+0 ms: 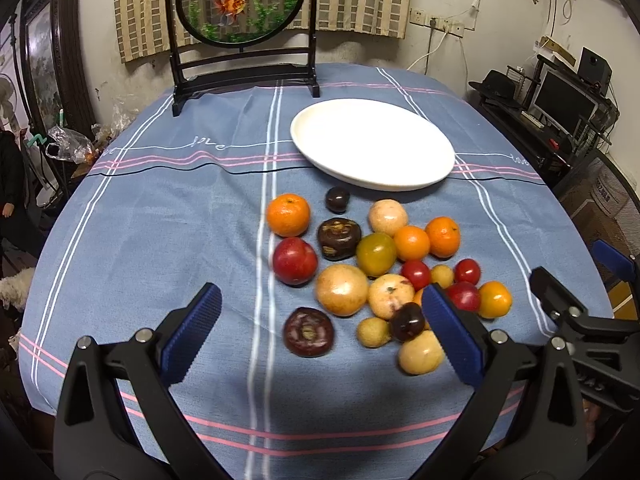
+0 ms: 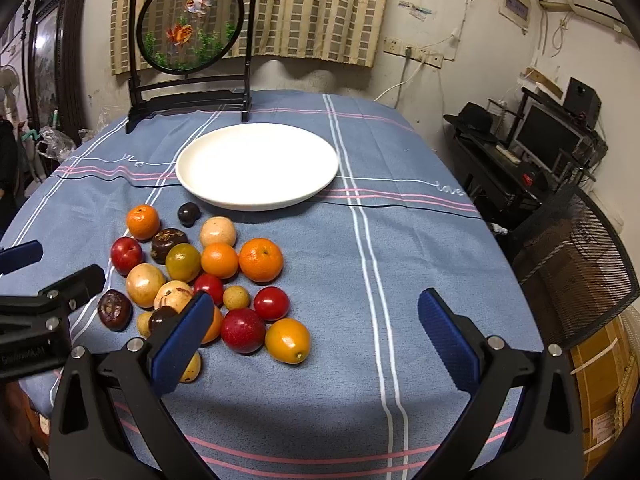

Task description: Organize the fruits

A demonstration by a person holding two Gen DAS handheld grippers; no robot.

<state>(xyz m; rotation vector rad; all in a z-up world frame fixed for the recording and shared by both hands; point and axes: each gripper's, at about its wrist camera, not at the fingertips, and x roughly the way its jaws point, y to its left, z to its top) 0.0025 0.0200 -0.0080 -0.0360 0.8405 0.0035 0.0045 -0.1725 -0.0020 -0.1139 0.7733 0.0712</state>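
Hovering over the table (image 1: 160, 208) with both sets of fingers spread wide apart and nothing held in either. The left gripper (image 1: 320, 320) has its fingers either side of the near edge of the fruit pile (image 1: 372, 264) — a dark wrinkly fruit (image 1: 308, 332) sits on the cloth between them, and the right-hand blue pad (image 1: 448, 332) partly covers a small dark plum (image 1: 407, 322) and a pale yellow fruit (image 1: 420, 354). Beyond the fingertips there's a red plum (image 1: 295, 261), a mandarin (image 1: 288, 215), a greenish tomato (image 1: 376, 254) and a few cherry tomatoes, all bunched up and touching. The white plate (image 1: 372, 144) sits farther out past the pile, just beside it, with no fruit on it. The right gripper (image 2: 316, 320) is off to the side — only bare blue striped tablecloth (image 2: 400, 260) lies between its fingers, and the pile is by its left finger (image 2: 182, 344), which hides part of an orange fruit. Just past that finger there's another red plum (image 2: 242, 330) and a yellow-orange fruit (image 2: 288, 340). In the right wrist view the plate is straight ahead beyond the fingertips. A goldfish screen on a dark stand (image 1: 240, 4) stands at the far edge of the table.
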